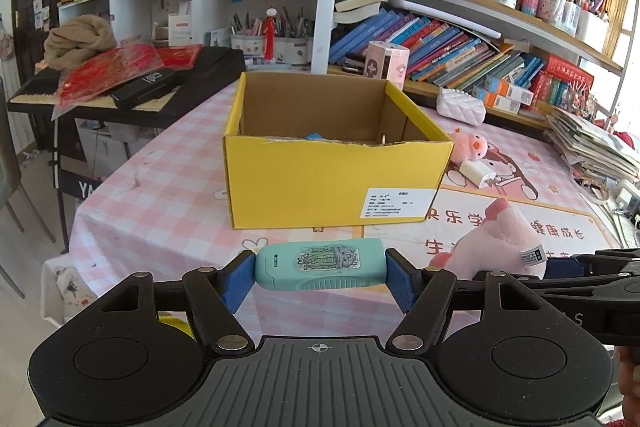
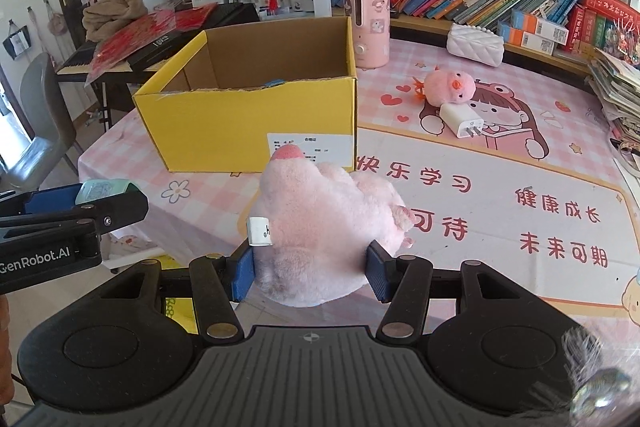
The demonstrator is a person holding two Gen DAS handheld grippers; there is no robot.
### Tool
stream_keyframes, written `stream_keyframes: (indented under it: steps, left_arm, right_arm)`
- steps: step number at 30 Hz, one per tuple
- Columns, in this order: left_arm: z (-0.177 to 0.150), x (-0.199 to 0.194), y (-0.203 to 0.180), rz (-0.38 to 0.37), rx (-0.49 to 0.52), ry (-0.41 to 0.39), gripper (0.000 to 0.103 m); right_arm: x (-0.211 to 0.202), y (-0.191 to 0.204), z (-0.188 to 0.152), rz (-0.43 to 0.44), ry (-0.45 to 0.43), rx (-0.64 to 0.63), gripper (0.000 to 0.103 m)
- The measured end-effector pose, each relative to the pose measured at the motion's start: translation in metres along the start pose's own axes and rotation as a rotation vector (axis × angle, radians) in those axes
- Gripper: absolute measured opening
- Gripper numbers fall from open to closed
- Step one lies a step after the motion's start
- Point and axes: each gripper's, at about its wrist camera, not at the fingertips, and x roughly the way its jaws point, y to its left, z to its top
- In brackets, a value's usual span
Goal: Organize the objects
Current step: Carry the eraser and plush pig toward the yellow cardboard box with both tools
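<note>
Room: bookshelves (image 1: 460, 39) are crowding the far side, and a keyboard stand (image 1: 120, 95) is sitting off the tabletop's left edge.
Tabletop: the pink checked cloth (image 1: 160, 195) is running bare on the left, right out to its near-left corner.
Box: the yellow carton (image 1: 332, 183) is standing open-topped mid-cloth, torn near rim facing us, something blue showing inside.
Left tool: the left tool (image 1: 320, 273) is pinching a teal device (image 1: 320, 263) end to end, held over the near edge, in front of the carton and apart from it.
Right tool: the right tool (image 2: 310, 273) is squeezing a pink plush (image 2: 324, 227), just short of the carton's labelled corner.
Open room: a broad stretch of printed mat (image 2: 500, 211) is lying free to the right.
Right view only: a pink chick toy (image 2: 450, 87) resting against a white charger (image 2: 460, 119), a pink canister (image 2: 366, 23) right behind the carton, a grey chair (image 2: 40, 131) at the left.
Left view only: the carton's whole left wall, and the top shelf clutter.
</note>
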Motion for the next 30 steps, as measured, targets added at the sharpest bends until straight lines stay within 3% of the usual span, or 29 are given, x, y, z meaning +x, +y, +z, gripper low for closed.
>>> stream_keyframes:
  steps: [8,19,30]
  left_arm:
    - [0.009,-0.005,0.012,0.004,-0.016,-0.037,0.069]
    - [0.048,0.008,0.008,-0.012,-0.002,-0.127,0.069]
    - [0.088,0.043,0.006,0.05,0.018,-0.171,0.069]
  right_arm:
    - [0.001,0.015,0.007,0.001,-0.017,-0.028,0.052]
    - [0.001,0.011,0.04,-0.004,-0.084,-0.038,0.052]
    - [0.026,0.001,0.101,0.041,-0.18,-0.062,0.052]
